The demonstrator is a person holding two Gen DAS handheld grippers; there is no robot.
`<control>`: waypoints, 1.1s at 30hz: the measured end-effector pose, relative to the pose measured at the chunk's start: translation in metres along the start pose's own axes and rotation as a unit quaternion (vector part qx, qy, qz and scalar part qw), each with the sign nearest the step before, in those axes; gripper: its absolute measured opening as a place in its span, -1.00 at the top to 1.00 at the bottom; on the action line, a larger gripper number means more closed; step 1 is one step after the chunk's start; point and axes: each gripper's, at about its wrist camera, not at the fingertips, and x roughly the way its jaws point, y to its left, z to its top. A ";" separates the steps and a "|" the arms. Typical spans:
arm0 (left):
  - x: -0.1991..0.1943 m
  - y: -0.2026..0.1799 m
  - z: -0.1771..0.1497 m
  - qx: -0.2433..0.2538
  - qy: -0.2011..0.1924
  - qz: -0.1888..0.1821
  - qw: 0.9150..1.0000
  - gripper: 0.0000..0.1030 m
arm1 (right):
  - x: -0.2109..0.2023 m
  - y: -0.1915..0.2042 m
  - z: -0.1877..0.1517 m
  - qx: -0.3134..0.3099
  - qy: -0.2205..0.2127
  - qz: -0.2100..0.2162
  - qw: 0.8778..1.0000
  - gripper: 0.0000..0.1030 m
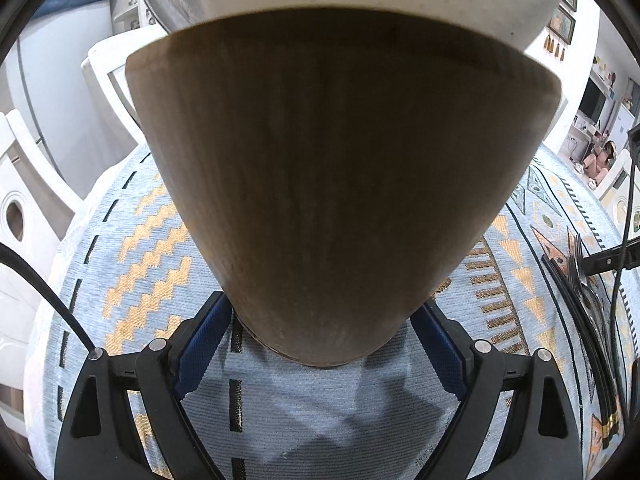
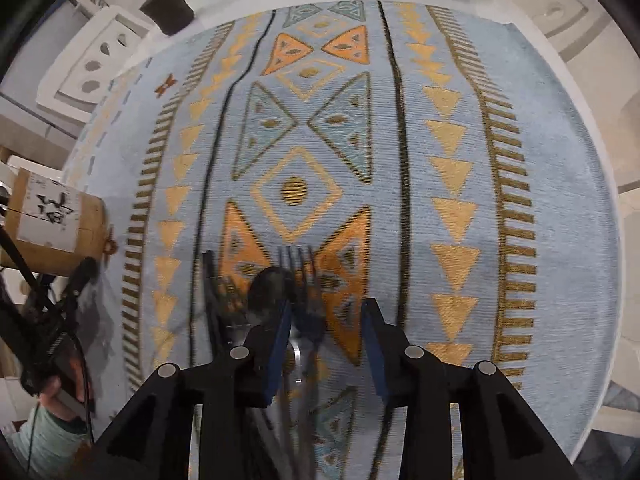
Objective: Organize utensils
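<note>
My left gripper (image 1: pixel 320 332) is shut on a brown bamboo utensil holder (image 1: pixel 340 184), which fills the left wrist view. The holder also shows at the left edge of the right wrist view (image 2: pixel 56 220), with a white label. Dark utensils lie on the patterned cloth: a fork (image 2: pixel 300 272), a spoon (image 2: pixel 268 288) and black chopsticks (image 2: pixel 210 292). My right gripper (image 2: pixel 326 320) is open just above them, its jaws astride the fork's neck. The utensils also show at the right of the left wrist view (image 1: pixel 580 280).
A blue and orange patterned cloth (image 2: pixel 440 160) covers the round table. A dark teapot (image 2: pixel 168 8) stands at the far left edge. White chairs (image 1: pixel 36 200) surround the table. A cable (image 1: pixel 48 292) hangs at the left.
</note>
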 end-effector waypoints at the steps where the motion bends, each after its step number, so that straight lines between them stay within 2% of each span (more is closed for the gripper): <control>1: 0.000 0.000 0.000 0.000 0.000 0.000 1.000 -0.77 | 0.001 0.000 0.001 -0.002 0.000 0.000 1.000 0.27; 3: 0.002 0.003 0.000 0.000 0.001 0.000 1.000 -0.78 | 0.003 0.004 0.003 -0.007 -0.010 0.004 1.000 0.06; 6: 0.003 0.004 0.000 0.000 0.001 0.000 1.000 -0.78 | 0.008 0.021 0.004 -0.041 -0.026 -0.035 0.998 0.06; 7: 0.004 0.004 0.000 0.000 0.002 0.000 1.000 -0.78 | 0.009 0.028 0.002 -0.059 -0.033 -0.054 0.996 0.12; 9: 0.004 0.005 0.000 0.000 0.002 0.000 1.000 -0.78 | 0.009 0.036 0.002 -0.073 -0.043 -0.064 0.994 0.35; 10: 0.004 0.005 0.000 0.000 0.001 0.000 1.000 -0.78 | 0.007 0.037 0.002 -0.072 -0.046 -0.063 0.994 0.57; 15: 0.004 0.004 0.000 0.000 0.002 0.000 1.000 -0.78 | -0.004 0.037 -0.002 -0.046 -0.063 -0.054 0.996 0.58; 21: 0.005 0.005 0.000 0.000 0.002 0.000 1.000 -0.78 | -0.036 0.030 -0.017 -0.015 -0.105 -0.027 0.994 0.58; 24: 0.005 0.004 0.000 0.000 0.002 0.000 1.000 -0.78 | -0.060 0.027 -0.030 0.004 -0.133 -0.014 0.991 0.58; 33: 0.008 0.005 -0.001 0.002 0.003 0.002 1.000 -0.78 | -0.119 0.021 -0.069 0.050 -0.193 -0.013 0.980 0.58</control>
